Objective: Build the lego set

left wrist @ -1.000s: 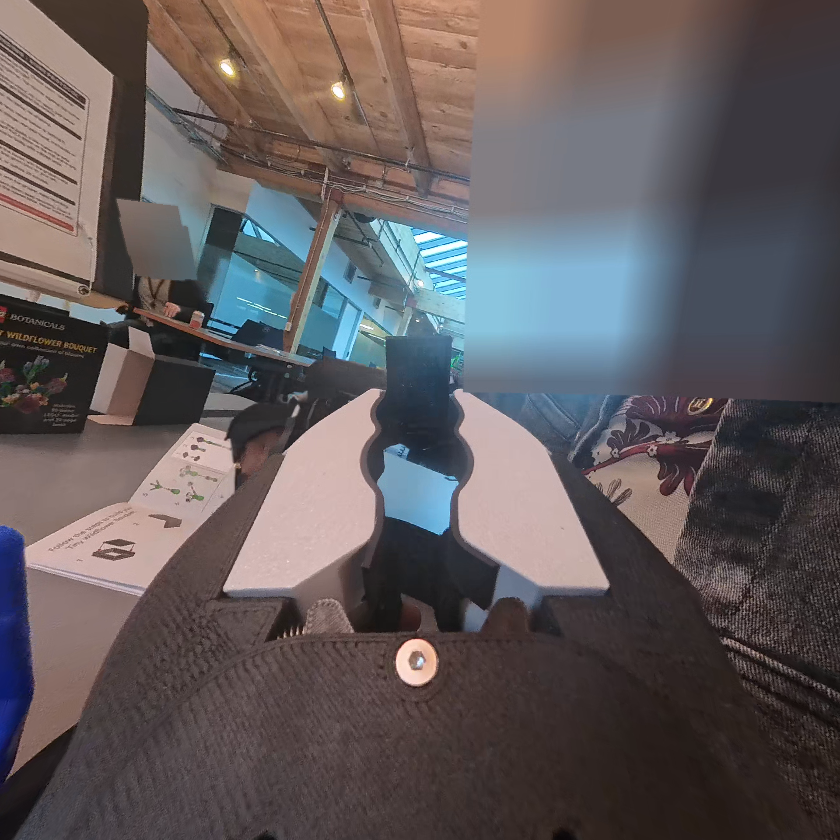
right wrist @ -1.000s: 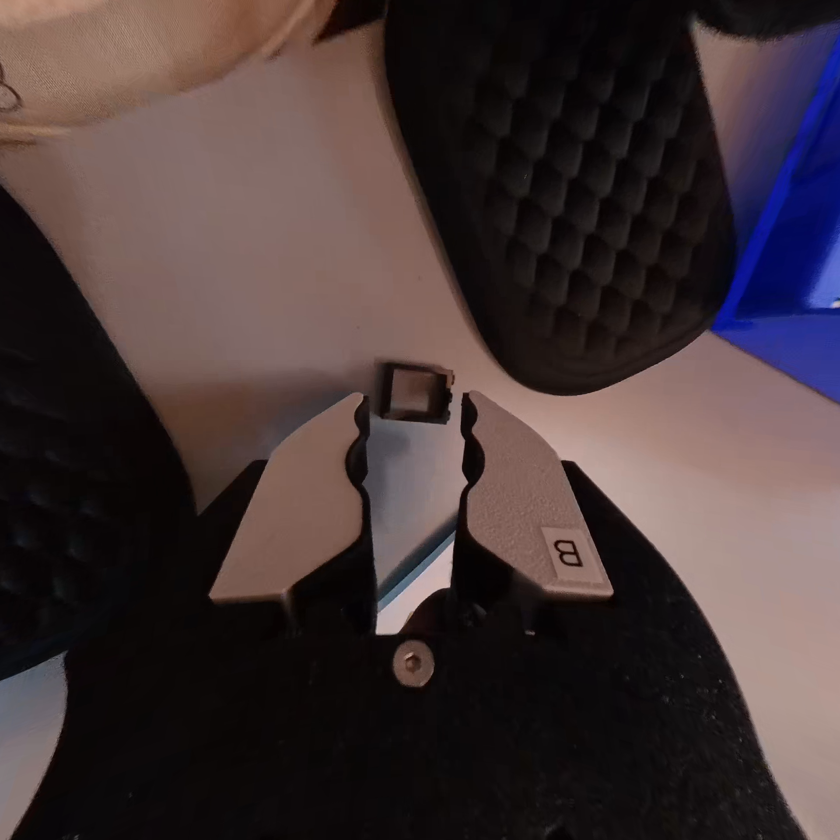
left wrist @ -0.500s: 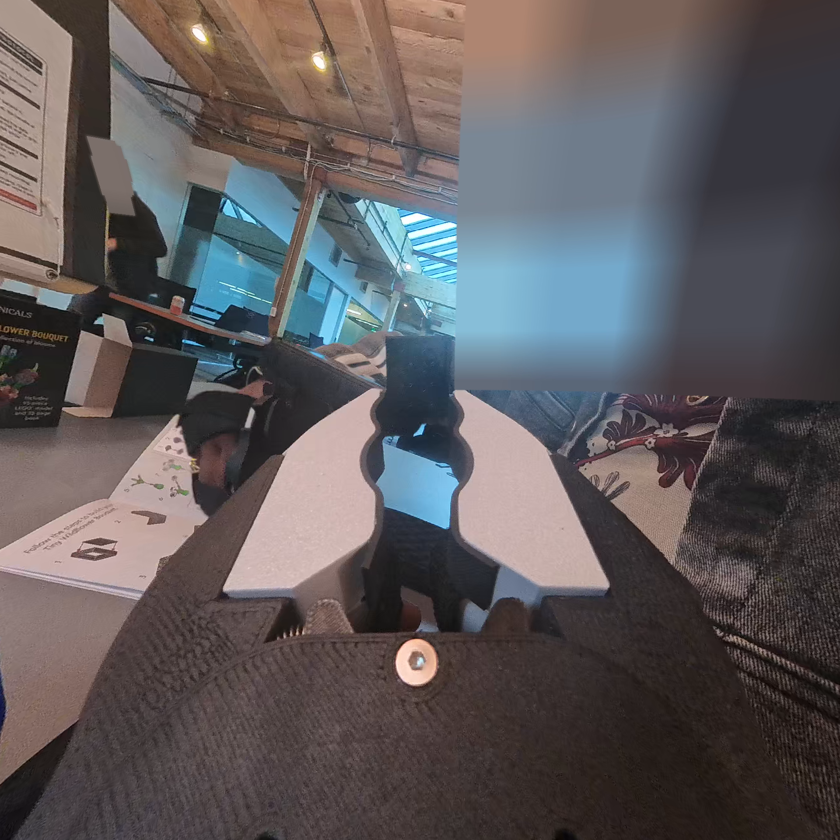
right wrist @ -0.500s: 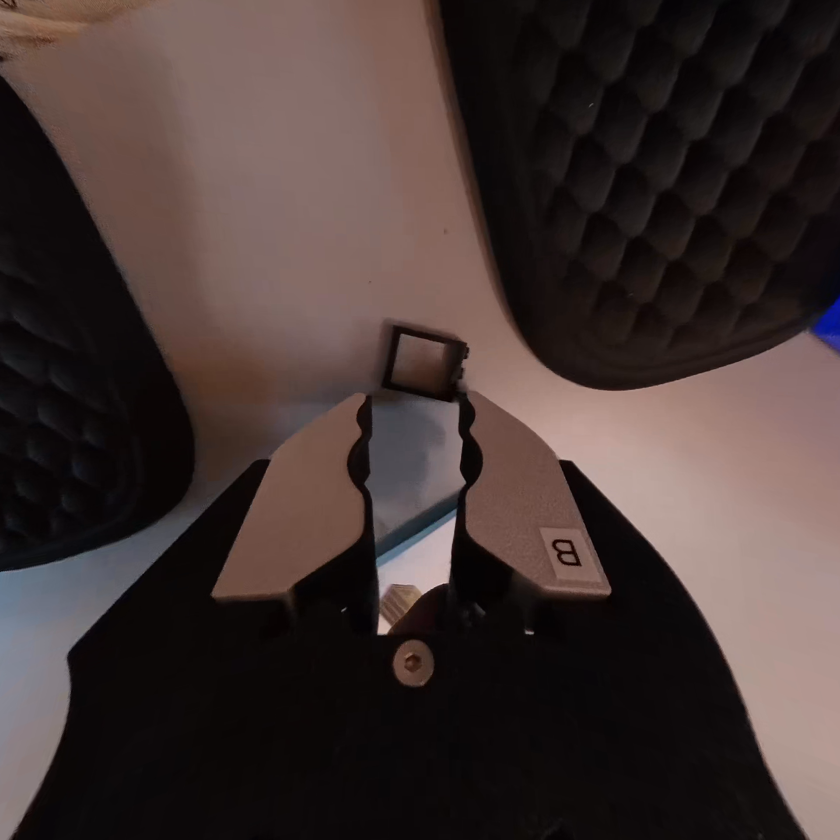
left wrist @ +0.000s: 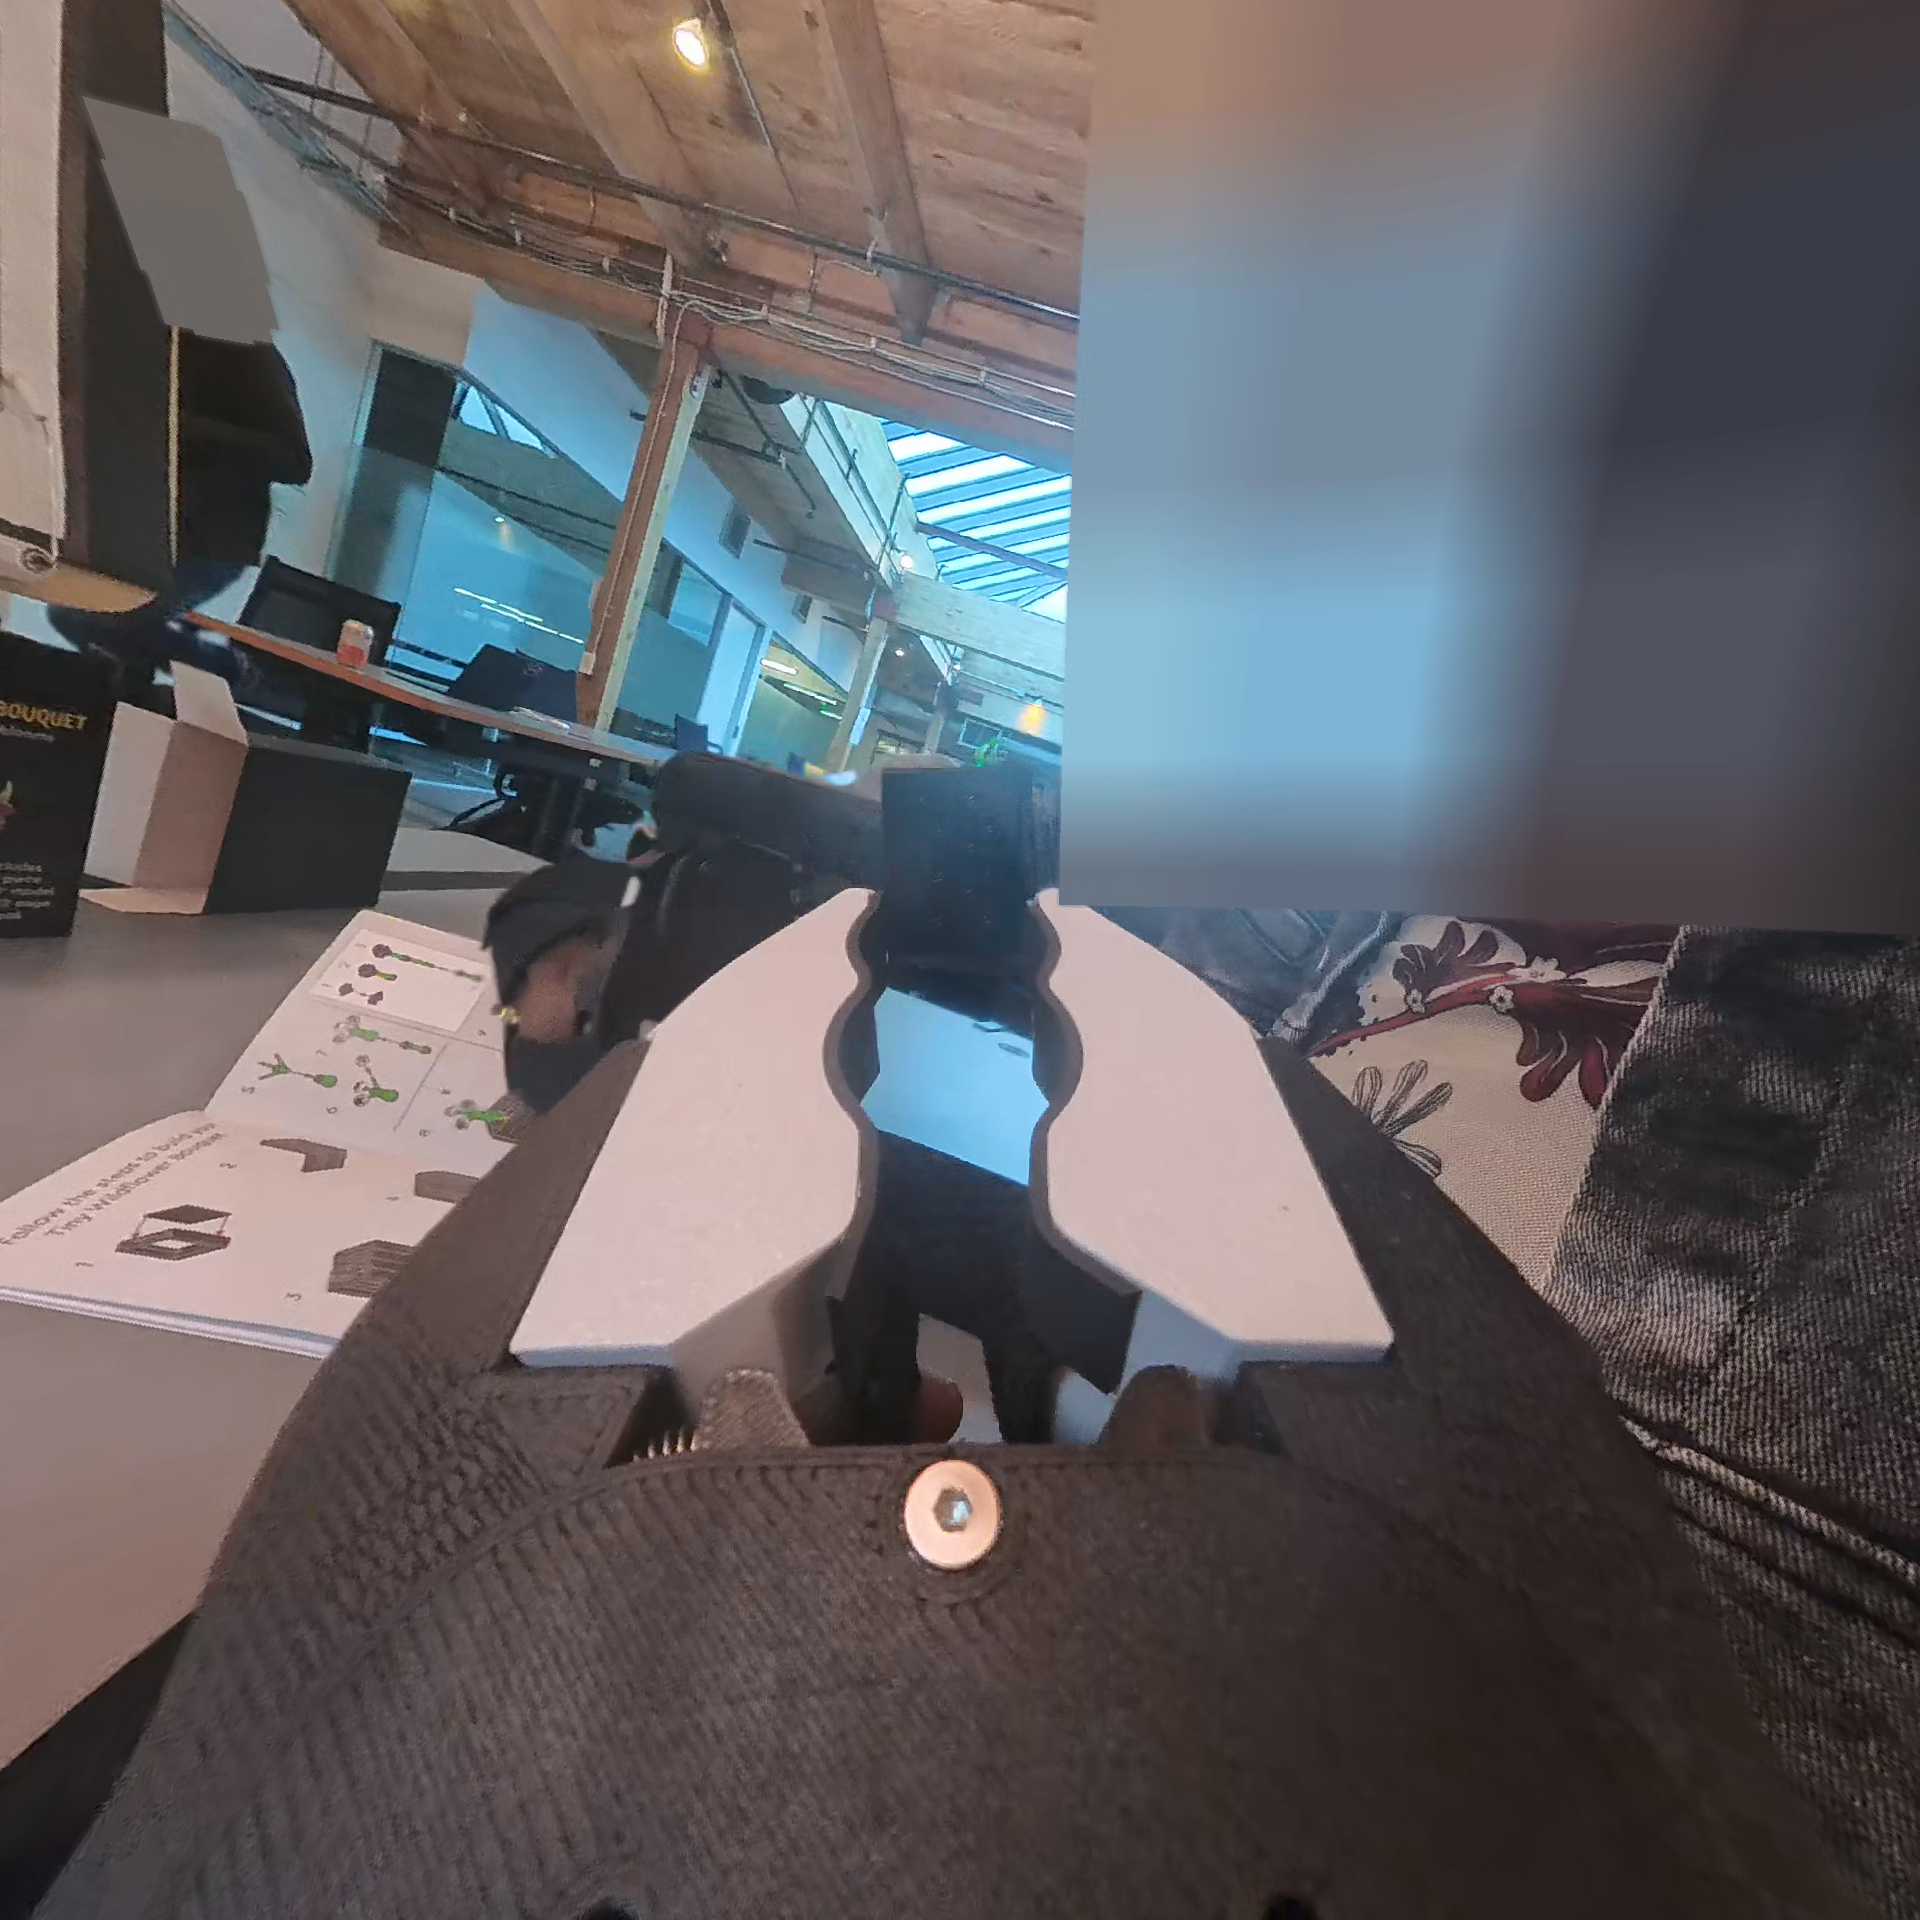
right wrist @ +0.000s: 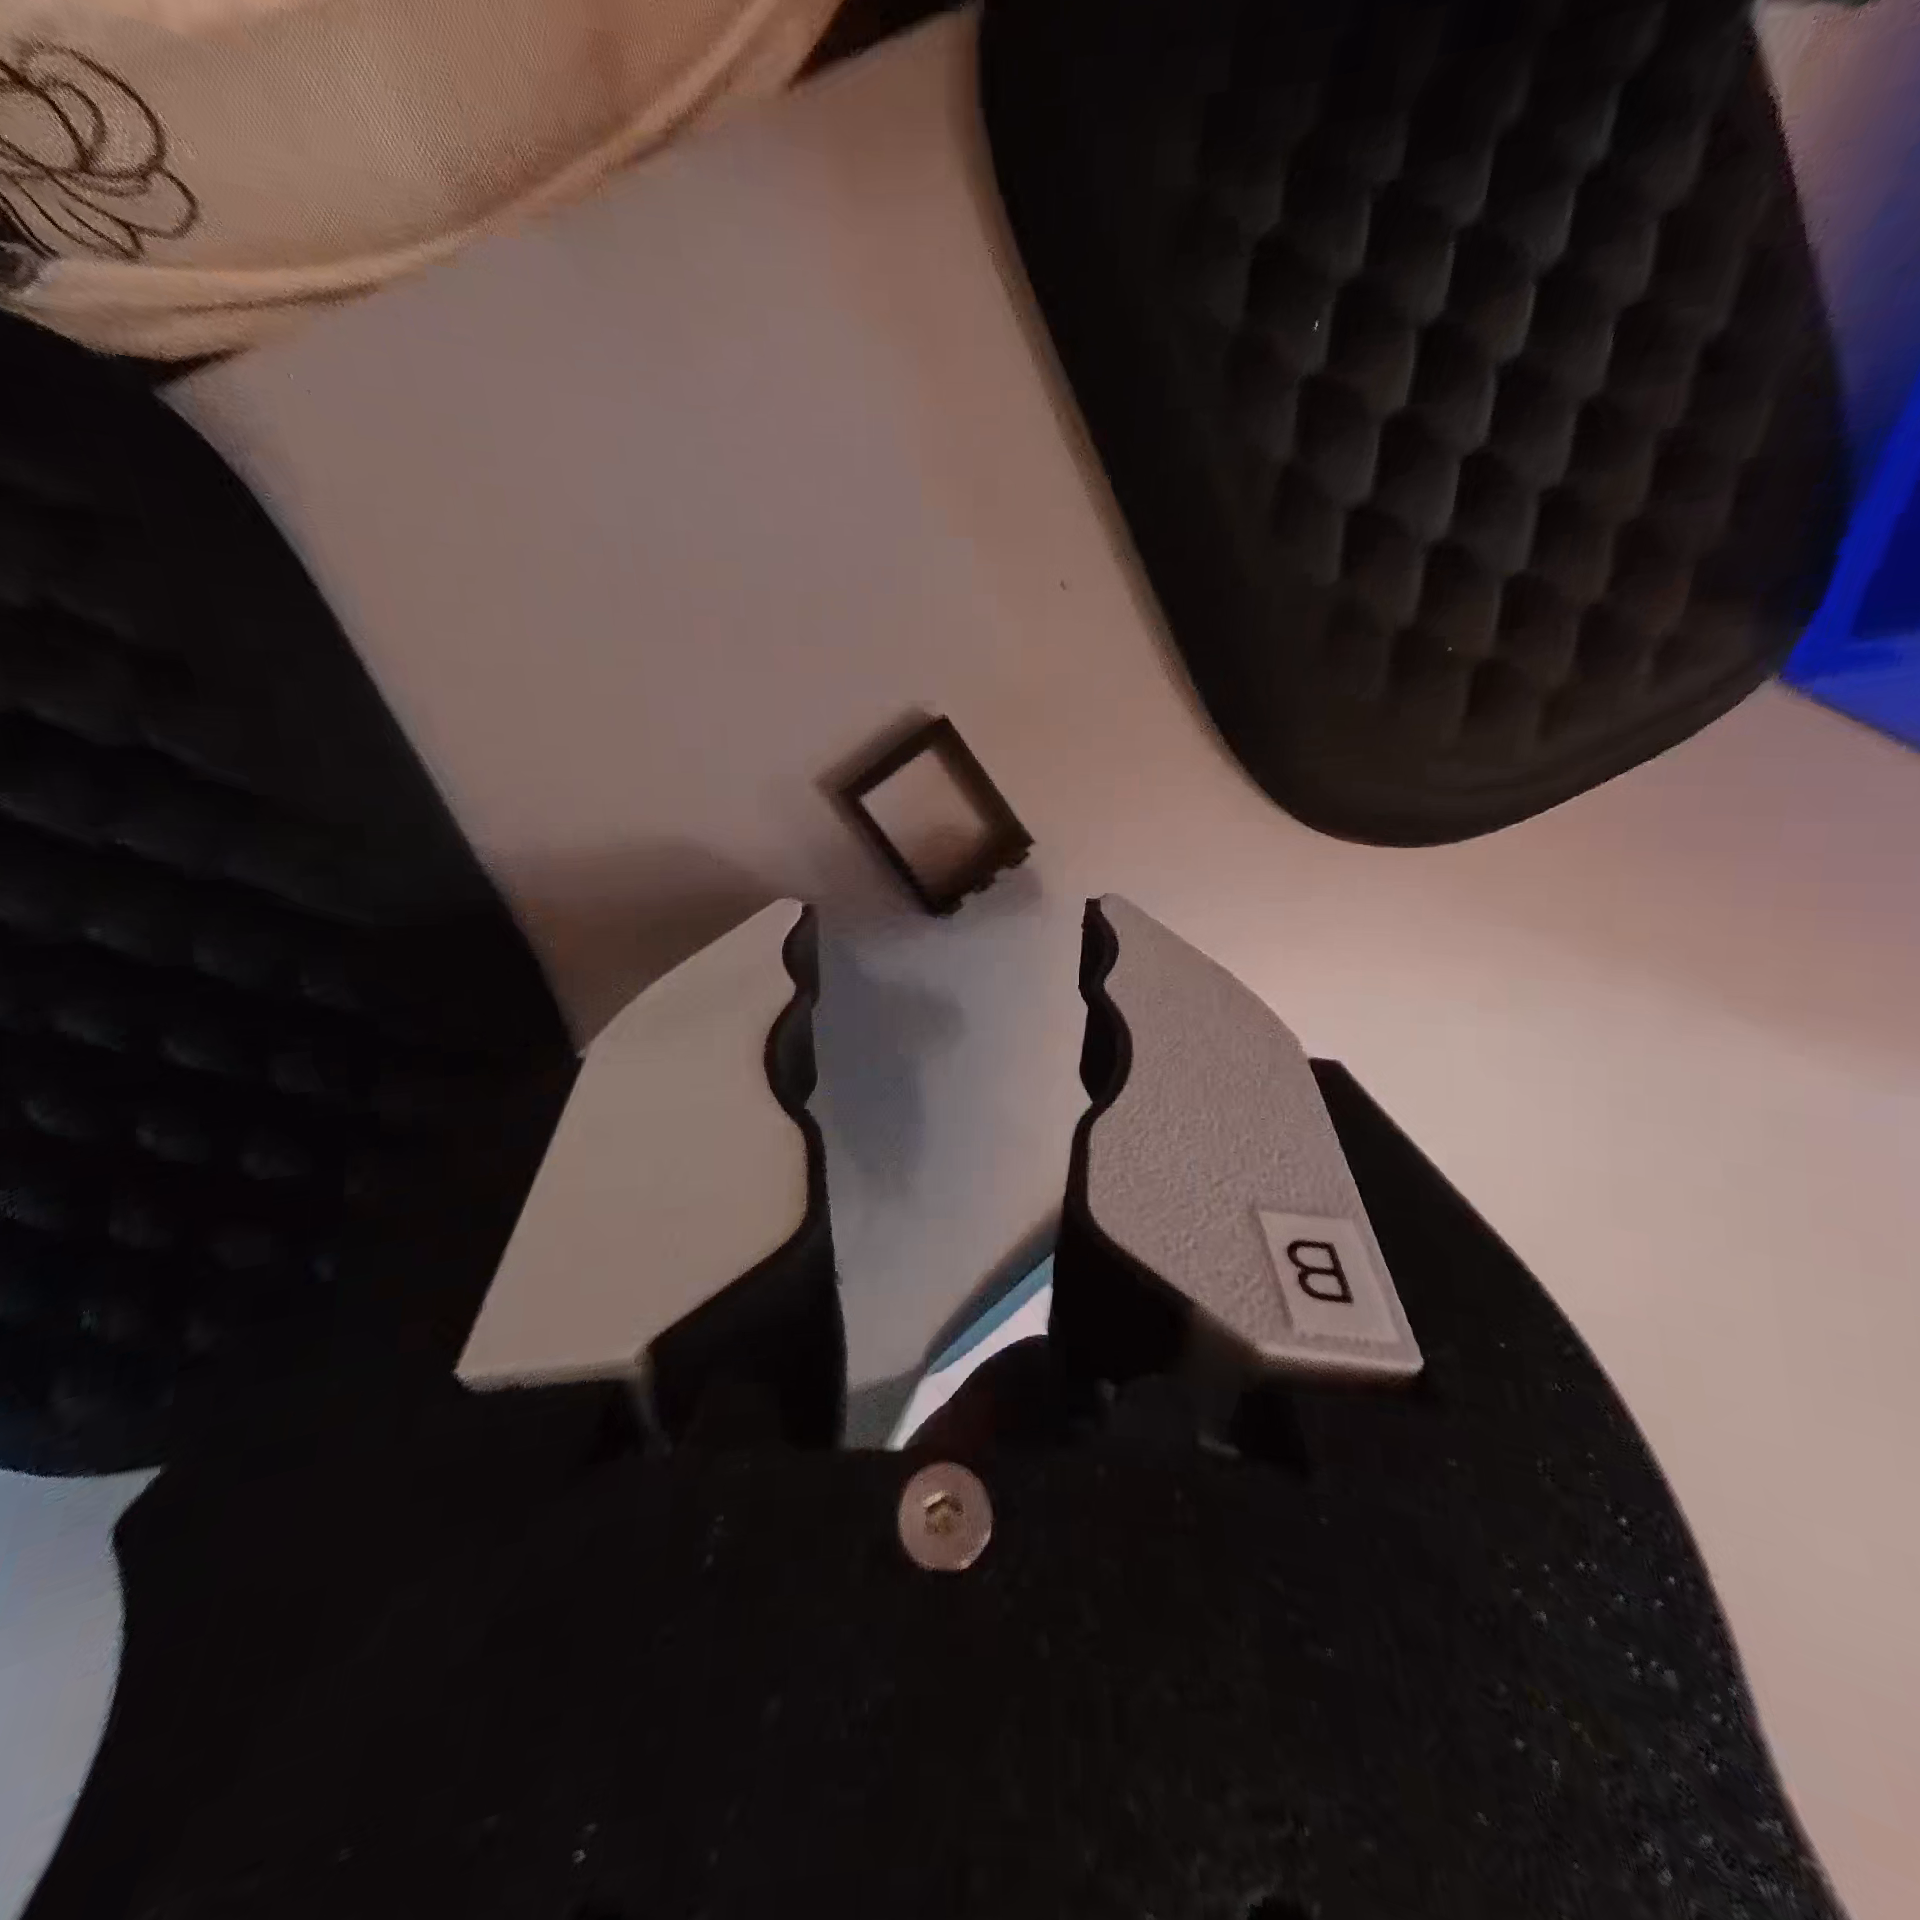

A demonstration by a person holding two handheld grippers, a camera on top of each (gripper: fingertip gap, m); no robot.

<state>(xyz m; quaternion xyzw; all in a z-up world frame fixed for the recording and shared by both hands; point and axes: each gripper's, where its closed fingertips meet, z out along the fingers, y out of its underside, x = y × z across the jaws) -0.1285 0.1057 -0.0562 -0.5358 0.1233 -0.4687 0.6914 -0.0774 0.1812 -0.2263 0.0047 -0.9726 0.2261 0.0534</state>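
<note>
My left gripper (left wrist: 954, 909) is shut on a black lego piece (left wrist: 961, 852), held upright above the table with its top sticking out past the fingertips. My right gripper (right wrist: 943, 914) is open and empty, pointing down at the pale table (right wrist: 665, 582). A small black square lego frame (right wrist: 930, 816) lies flat on the table just beyond its fingertips, turned at an angle and clear of both fingers. The other gripper and the hand holding it (left wrist: 665, 914) show behind my left fingers.
An open instruction booklet (left wrist: 260, 1153) lies left on the grey table, with a black set box (left wrist: 42, 800) and an open carton (left wrist: 249, 821) behind it. Two black padded cushions (right wrist: 1455, 395) (right wrist: 208, 935) flank the frame. A blue bin (right wrist: 1870, 623) sits at right. A person's patterned shirt (left wrist: 1455, 1039) is close on the right. About 20 cm separates my left fingertips from my right.
My right gripper has opened wider and drawn back from the square frame, which now lies turned at an angle. My left gripper has swung rightward, still holding its black piece.
</note>
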